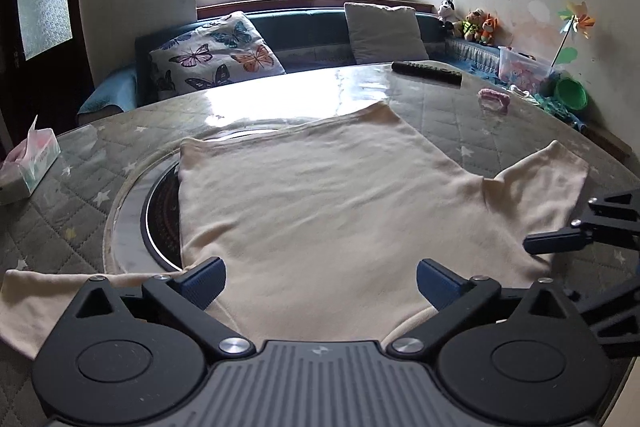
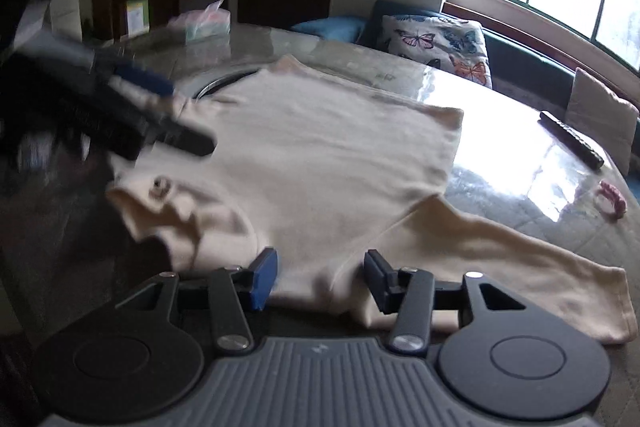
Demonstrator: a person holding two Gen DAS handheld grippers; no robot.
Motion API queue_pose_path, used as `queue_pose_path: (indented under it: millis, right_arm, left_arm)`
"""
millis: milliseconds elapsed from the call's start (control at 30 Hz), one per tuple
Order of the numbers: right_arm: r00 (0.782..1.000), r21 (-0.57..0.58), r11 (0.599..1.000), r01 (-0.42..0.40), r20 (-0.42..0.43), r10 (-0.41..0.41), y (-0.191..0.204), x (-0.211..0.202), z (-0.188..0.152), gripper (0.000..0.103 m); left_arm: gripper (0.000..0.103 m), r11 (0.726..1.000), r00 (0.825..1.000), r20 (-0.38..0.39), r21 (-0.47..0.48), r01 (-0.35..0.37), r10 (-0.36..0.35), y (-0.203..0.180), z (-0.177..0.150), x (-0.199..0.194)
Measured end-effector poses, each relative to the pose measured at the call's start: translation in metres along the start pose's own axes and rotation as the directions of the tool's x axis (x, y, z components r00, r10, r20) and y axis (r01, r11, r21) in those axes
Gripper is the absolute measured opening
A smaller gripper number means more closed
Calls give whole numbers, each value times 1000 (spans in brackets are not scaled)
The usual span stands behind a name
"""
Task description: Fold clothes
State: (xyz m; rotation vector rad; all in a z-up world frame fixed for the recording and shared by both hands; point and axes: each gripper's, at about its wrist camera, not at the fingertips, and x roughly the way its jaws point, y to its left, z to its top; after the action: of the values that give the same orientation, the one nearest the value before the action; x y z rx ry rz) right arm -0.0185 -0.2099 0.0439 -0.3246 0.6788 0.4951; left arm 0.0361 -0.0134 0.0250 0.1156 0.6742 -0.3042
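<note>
A cream long-sleeved shirt [image 1: 320, 195] lies spread flat on the round table [image 1: 460, 115], its sleeves out to either side. My left gripper [image 1: 320, 279] hovers over the shirt's near edge, jaws wide apart, with only flat cloth below them. In the right wrist view the shirt [image 2: 320, 155] shows its collar at the left and one sleeve running right. My right gripper [image 2: 322, 277] stands over the near shoulder, jaws partly apart; cloth lies between the pads, which do not press it. The left gripper [image 2: 160, 99] appears blurred at the shirt's far left.
A tissue box [image 1: 28, 163] sits at the table's left. A black remote [image 1: 426, 71] and a pink hair tie [image 1: 494, 99] lie at the far right. A round recessed burner [image 1: 160, 219] shows under the shirt's left edge. A sofa with pillows [image 1: 216, 55] stands behind.
</note>
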Motion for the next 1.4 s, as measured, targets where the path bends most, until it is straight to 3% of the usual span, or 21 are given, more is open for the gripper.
queue_pose_path:
  millis: [133,333,467,633,767,867,1033,1133,1300,1400]
  right_arm:
    - [1000,69,998,-10,26,8,-14,-17,-3,50]
    - [993,243,964,103,32,-115,-61,-34,-19,50]
    - [977,366,909,201,-3,-215,-102,-36,-34,50]
    - [938,473,817,329,-64,-341,-150,-35,-55,49]
    - [910,561,734,383,-93,-405,-184,-35,-69,49]
    - [899,592,699,401,-108,-425,-203,-33,-76,49]
    - [898,613,680,401,-117,-424,-212,-27,-82,35]
    - [898,618,678,397,-109,-426,-210,-29,-83,10]
    - [887,642,652,403,-98,-452,-216,-39,-83,6]
    - [893,643,652,403,-118,-435,-217,-33,-89,6]
  left_arm:
    - [103,1000,1000,5,9,-4,4,-12,5,5]
    - [103,999,1000,2,32,21,-21,-34,8,14]
    - [103,998,999,-3,48,38,-38,-48,9,20]
    - [103,997,999,-18,66,39,-38,-59,8,27]
    - [103,996,999,-30,75,40,-38,-63,7,31]
    - [103,996,999,-36,81,38,-35,-66,6,34]
    - [103,995,999,-46,94,32,-27,-71,6,38]
    - [103,994,998,-55,103,27,-21,-73,6,41]
    - [103,991,998,-63,129,20,-11,-77,4,46]
    - [103,990,998,-65,142,19,-10,-79,2,48]
